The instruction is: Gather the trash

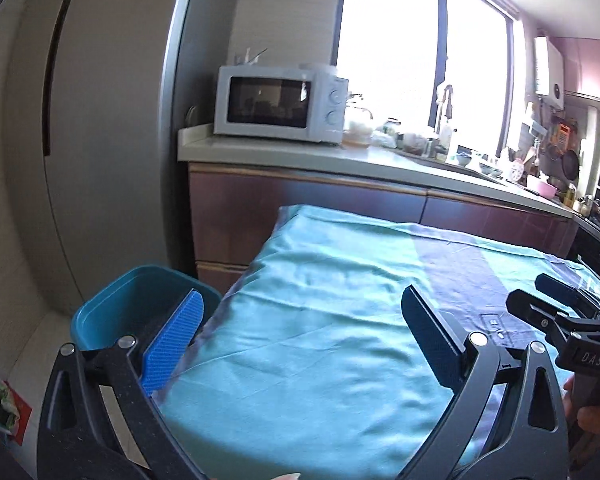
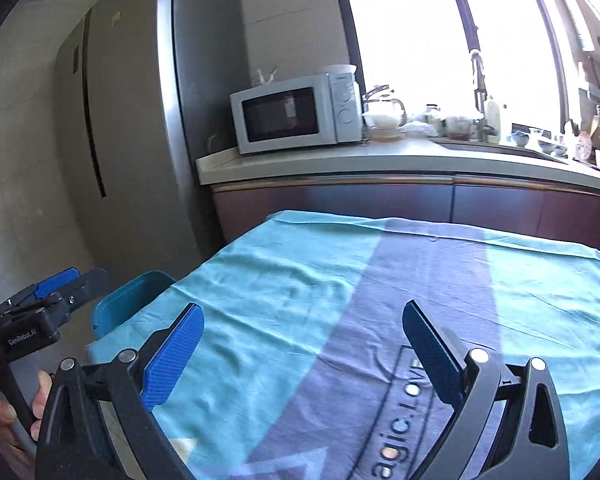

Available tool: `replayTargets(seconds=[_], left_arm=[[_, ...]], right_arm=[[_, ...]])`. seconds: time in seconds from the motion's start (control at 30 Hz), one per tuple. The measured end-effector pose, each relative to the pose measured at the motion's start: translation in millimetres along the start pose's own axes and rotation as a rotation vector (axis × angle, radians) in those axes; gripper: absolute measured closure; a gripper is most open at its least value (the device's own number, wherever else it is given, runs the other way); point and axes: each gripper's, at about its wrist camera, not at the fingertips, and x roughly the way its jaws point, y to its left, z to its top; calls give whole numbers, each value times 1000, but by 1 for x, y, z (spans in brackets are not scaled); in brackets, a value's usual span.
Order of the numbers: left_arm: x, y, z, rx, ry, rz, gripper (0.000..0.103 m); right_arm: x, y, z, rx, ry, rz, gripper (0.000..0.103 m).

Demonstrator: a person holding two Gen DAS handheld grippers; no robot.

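A teal plastic bin [image 1: 128, 304] stands on the floor at the left edge of a table covered with a turquoise and grey cloth [image 1: 320, 320]. It also shows in the right wrist view [image 2: 128, 300]. My left gripper [image 1: 300, 340] is open and empty, above the table's left edge, beside the bin. My right gripper [image 2: 304, 352] is open and empty over the cloth [image 2: 380, 300]. Each gripper shows at the edge of the other's view: the right one [image 1: 556, 304] and the left one [image 2: 56, 284]. No trash shows on the cloth.
A kitchen counter [image 1: 340, 160] with a white microwave [image 1: 280, 104], jars and a sink runs behind the table. A tall grey fridge [image 2: 140, 120] stands at the left. A colourful packet [image 1: 0, 404] lies on the floor at the lower left.
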Motion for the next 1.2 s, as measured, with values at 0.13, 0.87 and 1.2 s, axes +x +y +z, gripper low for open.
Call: replayTargets(seconds=[0.13,0.87,1.2], left_arm=[[1,-24,2,32,-33,-29,6],[-9,-84,-12,115,-103,-65,6],[-13,-85,-10,112,-127,-63,6]], right_arm=[[-23,-18,-6,16,-82,-59,7],[-61,-37,-20,56,-162,-148,7],[-67,-41,-19,60,-180,-174,7]])
